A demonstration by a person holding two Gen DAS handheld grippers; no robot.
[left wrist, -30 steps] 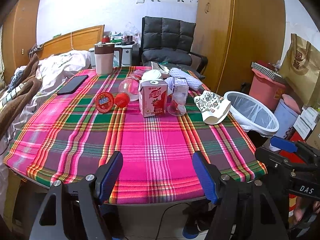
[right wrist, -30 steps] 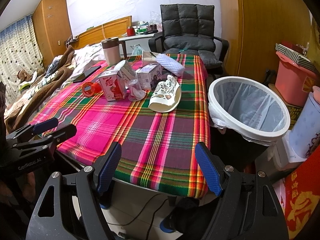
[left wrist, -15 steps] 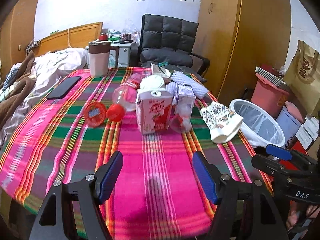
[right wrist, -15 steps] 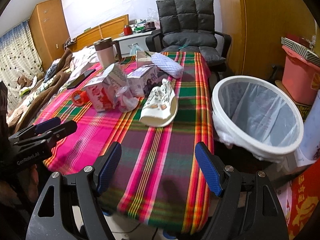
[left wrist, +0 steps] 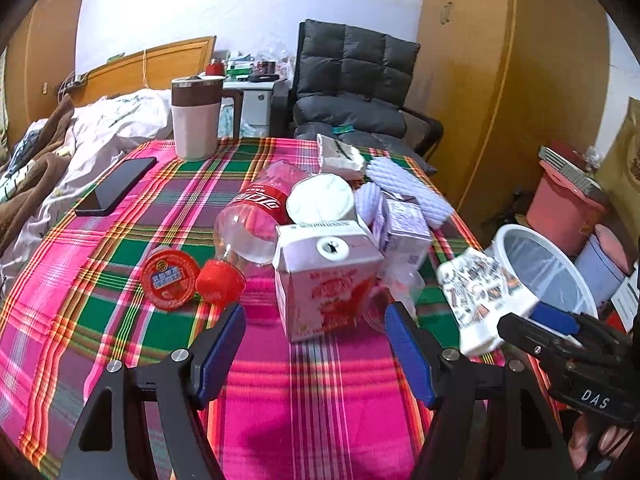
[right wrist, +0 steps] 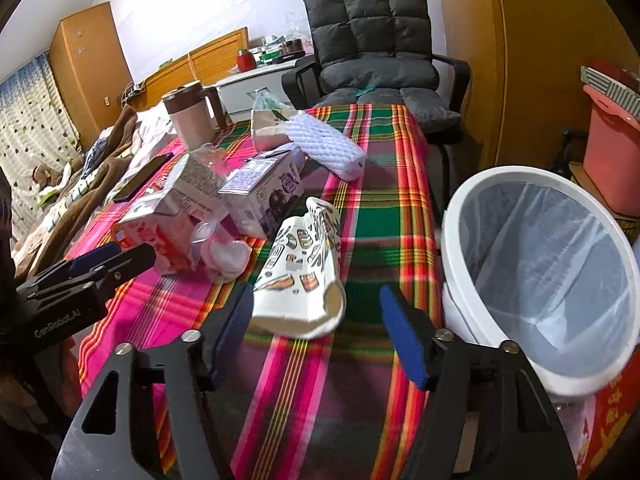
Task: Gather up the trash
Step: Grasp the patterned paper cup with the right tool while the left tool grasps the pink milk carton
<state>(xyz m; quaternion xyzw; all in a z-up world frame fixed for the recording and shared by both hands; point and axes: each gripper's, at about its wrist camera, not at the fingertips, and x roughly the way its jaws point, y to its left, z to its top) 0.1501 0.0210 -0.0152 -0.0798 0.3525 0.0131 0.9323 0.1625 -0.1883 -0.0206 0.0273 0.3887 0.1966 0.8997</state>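
**Readable lettering: two tool markings**

"DAS" is printed in white on the black body of the right tool (left wrist: 560,322), seen from the left wrist. "GenRobot.AI" stands in white on the black body of the left tool (right wrist: 100,260), seen from the right wrist. Printing on the cartons, the bottle label and the red lid is too blurred to read.

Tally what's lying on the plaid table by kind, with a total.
Cartons: 2, red one, purple one
Plastic bottle: 1
Round tubs: 2, red-lidded, white-lidded
Foam sleeves: 1
Printed paper cup: 1
Jug: 1
Phone: 1
Total: 9
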